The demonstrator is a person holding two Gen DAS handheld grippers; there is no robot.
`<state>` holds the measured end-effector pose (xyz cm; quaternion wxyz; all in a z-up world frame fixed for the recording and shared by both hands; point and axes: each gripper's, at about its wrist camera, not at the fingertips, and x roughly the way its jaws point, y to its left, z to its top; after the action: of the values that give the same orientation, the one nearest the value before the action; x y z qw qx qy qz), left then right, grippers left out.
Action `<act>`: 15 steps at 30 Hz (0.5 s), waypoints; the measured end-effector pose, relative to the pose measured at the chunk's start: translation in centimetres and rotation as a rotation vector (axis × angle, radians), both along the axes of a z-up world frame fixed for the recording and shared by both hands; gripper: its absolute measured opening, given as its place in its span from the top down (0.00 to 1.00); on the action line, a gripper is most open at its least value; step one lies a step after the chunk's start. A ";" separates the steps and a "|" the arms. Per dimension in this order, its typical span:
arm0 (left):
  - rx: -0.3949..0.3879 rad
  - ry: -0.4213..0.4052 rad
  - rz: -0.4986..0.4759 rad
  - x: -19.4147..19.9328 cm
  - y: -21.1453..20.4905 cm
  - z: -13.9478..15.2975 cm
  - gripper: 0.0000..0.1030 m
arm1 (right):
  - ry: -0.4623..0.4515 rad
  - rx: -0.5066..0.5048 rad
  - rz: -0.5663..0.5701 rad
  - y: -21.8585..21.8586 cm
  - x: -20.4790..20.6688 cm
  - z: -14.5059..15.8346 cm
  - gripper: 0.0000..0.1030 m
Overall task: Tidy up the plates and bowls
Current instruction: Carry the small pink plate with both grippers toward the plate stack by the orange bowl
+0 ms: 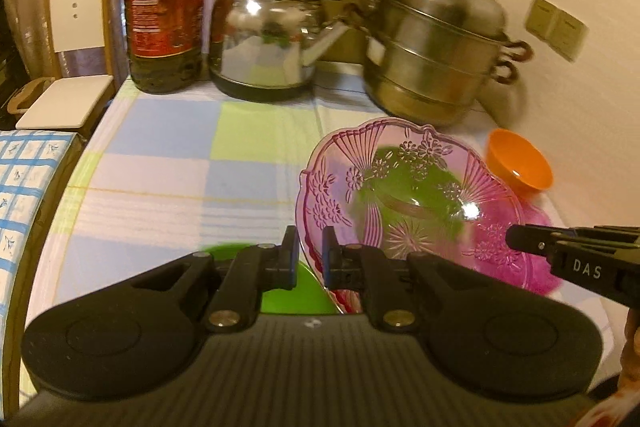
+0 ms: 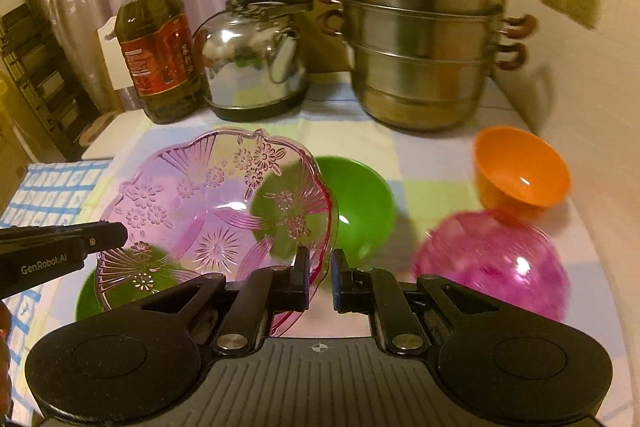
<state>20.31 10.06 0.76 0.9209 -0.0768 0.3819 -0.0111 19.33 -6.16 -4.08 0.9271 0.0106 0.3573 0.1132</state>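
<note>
Two grippers hold one see-through pink plate (image 2: pixel 208 211) by its rim, up above the checked tablecloth (image 1: pixel 168 163). The left gripper (image 1: pixel 311 255) is pinched shut on the plate's left edge, and the right gripper (image 2: pixel 320 275) is pinched shut on its right edge. The plate is round with a wavy rim and flower patterns, so it has no long side. It is tilted, with the far rim higher than the near rim, and its hollow side faces up toward the cameras. A green bowl (image 2: pixel 360 207) sits on the cloth under and behind the plate, and its green shows through the pink plastic. More green shows under the plate's left side, but I cannot tell what that is. An orange bowl (image 2: pixel 520 171) stands to the right, tipped a little. Just in front of it is a pink bowl (image 2: pixel 496 259), blurry. At the back stand an oil bottle (image 2: pixel 156 59), a shiny kettle (image 2: pixel 252 63) and a steel steamer pot (image 2: pixel 420 43).
</note>
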 end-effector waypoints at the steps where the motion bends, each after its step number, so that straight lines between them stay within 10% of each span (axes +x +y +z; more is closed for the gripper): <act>1: 0.002 0.000 -0.008 -0.6 -0.7 0.2 0.91 | -0.001 0.001 -0.010 -0.6 -0.8 0.1 0.90; 15: 0.006 0.021 -0.136 -6.2 -9.1 0.1 0.90 | 0.014 0.010 -0.128 -8.4 -10.3 -0.2 0.90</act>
<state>14.07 0.98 0.83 0.9143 -0.0483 0.3958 -0.0716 9.06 -14.58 -4.27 0.9297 0.0389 0.3619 0.0556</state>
